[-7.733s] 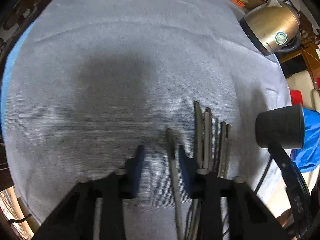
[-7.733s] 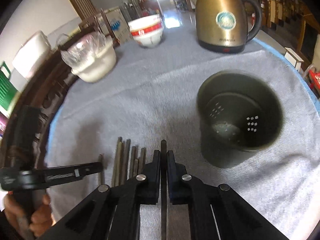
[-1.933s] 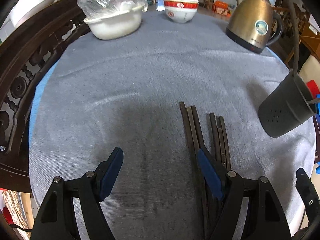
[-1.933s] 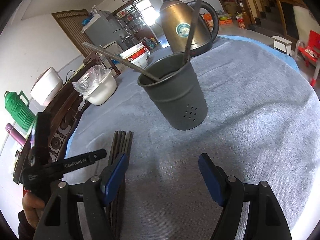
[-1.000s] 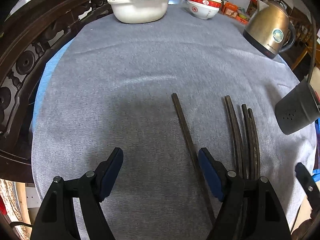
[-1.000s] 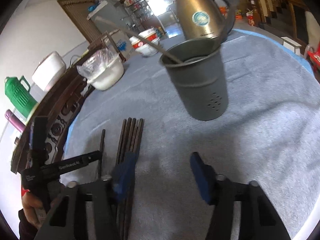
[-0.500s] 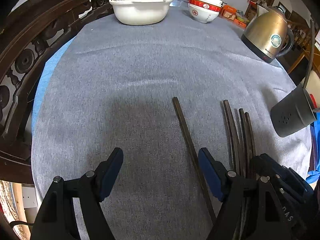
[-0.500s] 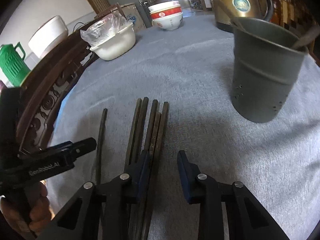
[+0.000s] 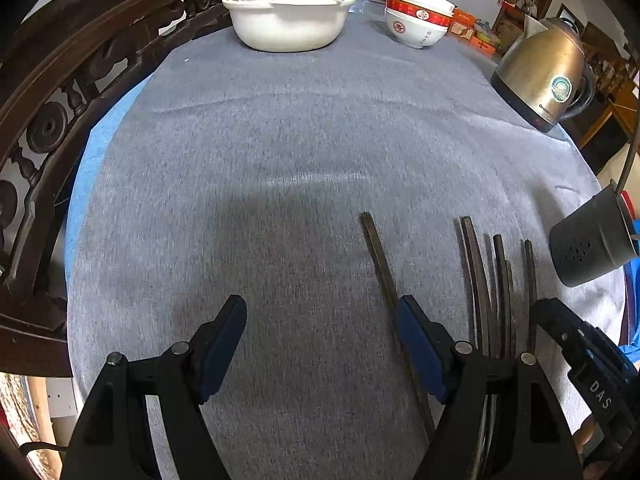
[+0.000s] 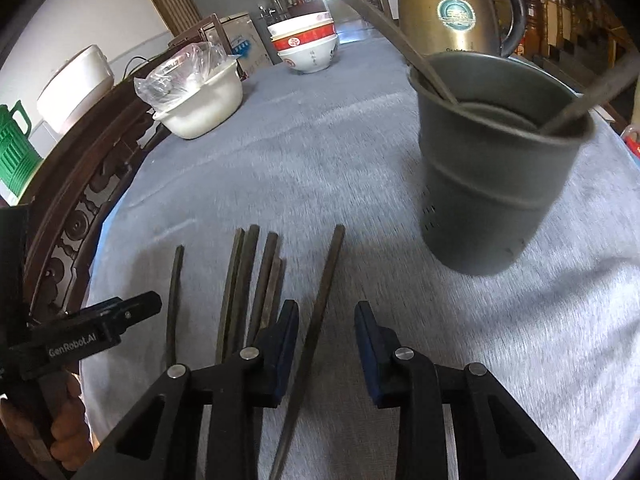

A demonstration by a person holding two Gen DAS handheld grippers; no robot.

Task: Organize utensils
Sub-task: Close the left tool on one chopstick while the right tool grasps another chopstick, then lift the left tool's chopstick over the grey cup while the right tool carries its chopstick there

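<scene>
Several dark chopsticks (image 10: 248,280) lie on the grey tablecloth. One chopstick (image 10: 320,304) lies apart to their right, between the open jaws of my right gripper (image 10: 326,320), which is low over it. The dark metal holder cup (image 10: 492,168) stands to the right with two utensils leaning in it. In the left wrist view a single chopstick (image 9: 378,256) lies just inside the right finger of my open, empty left gripper (image 9: 320,320). The bundle (image 9: 488,280) and the cup (image 9: 592,248) are to its right.
A brass kettle (image 10: 452,8), stacked red-and-white bowls (image 10: 306,46) and a white basin with a plastic bag (image 10: 204,100) stand at the far side. A carved dark wooden rail (image 9: 60,120) runs along the table's left edge.
My right gripper has come down and moved right, so one chopstick now lies between its jaws, separated from the bundle. The left gripper has hardly moved.
</scene>
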